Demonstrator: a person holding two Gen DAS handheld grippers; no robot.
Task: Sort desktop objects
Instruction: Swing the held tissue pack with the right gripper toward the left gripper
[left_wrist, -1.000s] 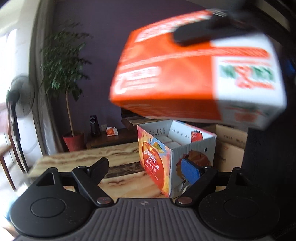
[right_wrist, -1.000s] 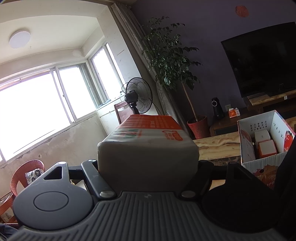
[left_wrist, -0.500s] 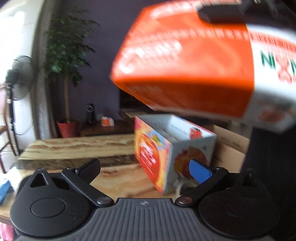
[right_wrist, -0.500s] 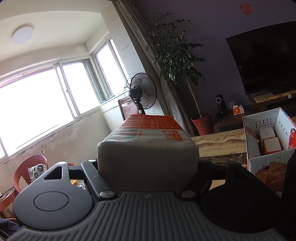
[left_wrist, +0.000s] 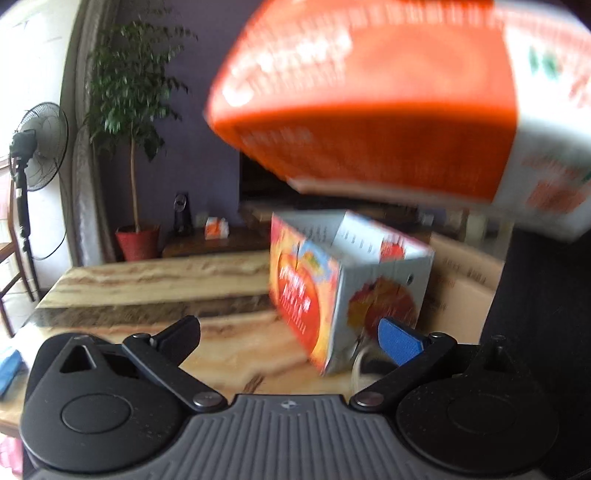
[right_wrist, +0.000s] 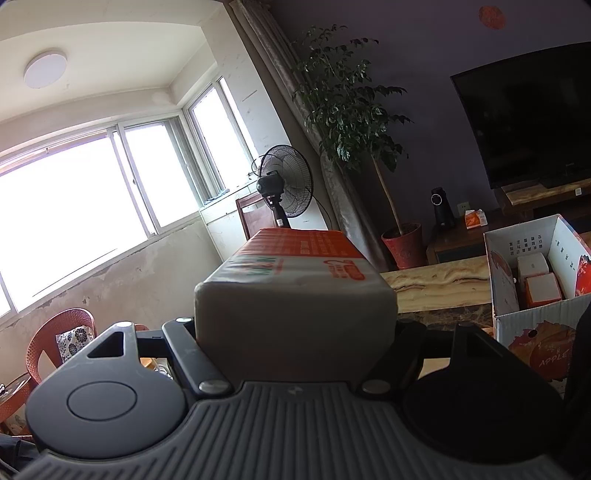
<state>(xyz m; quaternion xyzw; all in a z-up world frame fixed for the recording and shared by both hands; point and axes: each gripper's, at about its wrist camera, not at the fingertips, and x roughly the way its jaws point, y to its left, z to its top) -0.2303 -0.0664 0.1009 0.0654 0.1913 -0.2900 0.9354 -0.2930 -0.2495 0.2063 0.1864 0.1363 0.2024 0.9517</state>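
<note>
An orange and white carton (right_wrist: 295, 291) sits between the jaws of my right gripper (right_wrist: 295, 328), which is shut on it and holds it up in the air. In the left wrist view the same carton (left_wrist: 369, 110) looms blurred across the top right, above an open apple-print cardboard box (left_wrist: 332, 295) on the wooden table (left_wrist: 147, 280). My left gripper (left_wrist: 291, 332) is open with nothing between its fingers, low over the table and in front of the box. The right wrist view shows the apple-print box (right_wrist: 535, 325) holding two small cartons (right_wrist: 543, 290).
A brown cardboard box (left_wrist: 461, 280) stands behind the apple-print box. A potted tree (left_wrist: 133, 147) and a standing fan (left_wrist: 37, 147) are at the far left. A blue thing (left_wrist: 9, 365) lies at the table's left edge. A television (right_wrist: 524, 118) hangs on the purple wall.
The left wrist view has dipped and drawn nearer the apple-print box, and the orange carton fills more of its top. The right gripper still holds the carton; the box has slid slightly right.
</note>
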